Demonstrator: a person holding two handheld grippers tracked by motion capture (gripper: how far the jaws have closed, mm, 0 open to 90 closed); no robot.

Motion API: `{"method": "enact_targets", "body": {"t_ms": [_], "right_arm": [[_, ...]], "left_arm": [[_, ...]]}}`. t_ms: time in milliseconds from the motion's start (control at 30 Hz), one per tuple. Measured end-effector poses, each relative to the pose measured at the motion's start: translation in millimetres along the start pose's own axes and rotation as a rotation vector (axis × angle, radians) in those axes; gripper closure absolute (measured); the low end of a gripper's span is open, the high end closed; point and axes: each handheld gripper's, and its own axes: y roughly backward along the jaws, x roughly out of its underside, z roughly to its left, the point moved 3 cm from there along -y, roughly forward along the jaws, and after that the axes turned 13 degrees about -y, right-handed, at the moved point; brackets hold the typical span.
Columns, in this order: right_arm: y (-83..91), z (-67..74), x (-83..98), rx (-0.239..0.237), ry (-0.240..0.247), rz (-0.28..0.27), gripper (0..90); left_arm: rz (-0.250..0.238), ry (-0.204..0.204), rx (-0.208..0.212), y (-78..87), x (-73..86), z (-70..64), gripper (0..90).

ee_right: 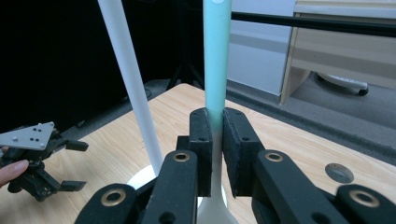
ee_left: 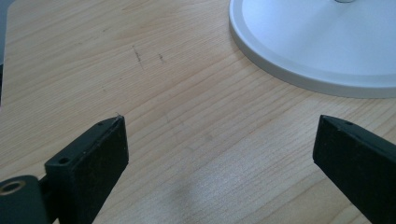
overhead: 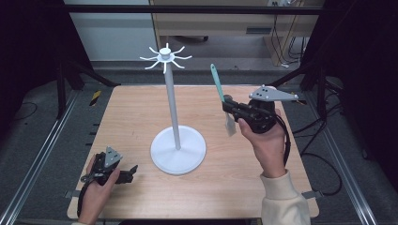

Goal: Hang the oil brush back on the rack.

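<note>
A white stand rises from a round base [overhead: 178, 150] at the table's middle, its thin pole [overhead: 171, 101] topped by a ring of hooks [overhead: 165, 57]. To the right of the pole, my right gripper [overhead: 230, 107] is shut on a spatula [overhead: 217, 82], teal handle up, pale blade [overhead: 230, 124] hanging below the jaws. In the right gripper view the jaws [ee_right: 215, 121] clamp the spatula's handle [ee_right: 216, 56], with the pole [ee_right: 130, 79] to its left. My left gripper [overhead: 129, 173] lies low on the table at the front left, open and holding nothing [ee_left: 219, 130], near the base's rim [ee_left: 317, 46].
The wooden table [overhead: 141, 108] has dark frame posts at its back corners and rails along both sides. A pale cabinet [overhead: 234, 21] stands behind it on the floor. The left gripper [ee_right: 37, 158] also appears far off in the right gripper view.
</note>
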Motion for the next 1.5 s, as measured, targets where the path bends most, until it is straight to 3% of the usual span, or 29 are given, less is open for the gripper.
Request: {"method": "enact_targets", "body": {"t_ms": [500,1167,1500], "right_arm": [[8.9,12.8,-6.0,-0.029,0.020,-0.036,82.5],[12.6,40.2,-10.5,-0.079,0.075,-0.065,82.5],[14.6,47.4,-12.1,-0.101,0.087,-0.072,82.5]], "left_arm": [[-0.019,-0.015,-0.035,2.5,0.3,3.5,3.2],[-0.026,-0.009,-0.034,3.4,0.0,4.1,3.1],[-0.025,-0.010,-0.033,3.5,0.4,4.1,3.1]]}}
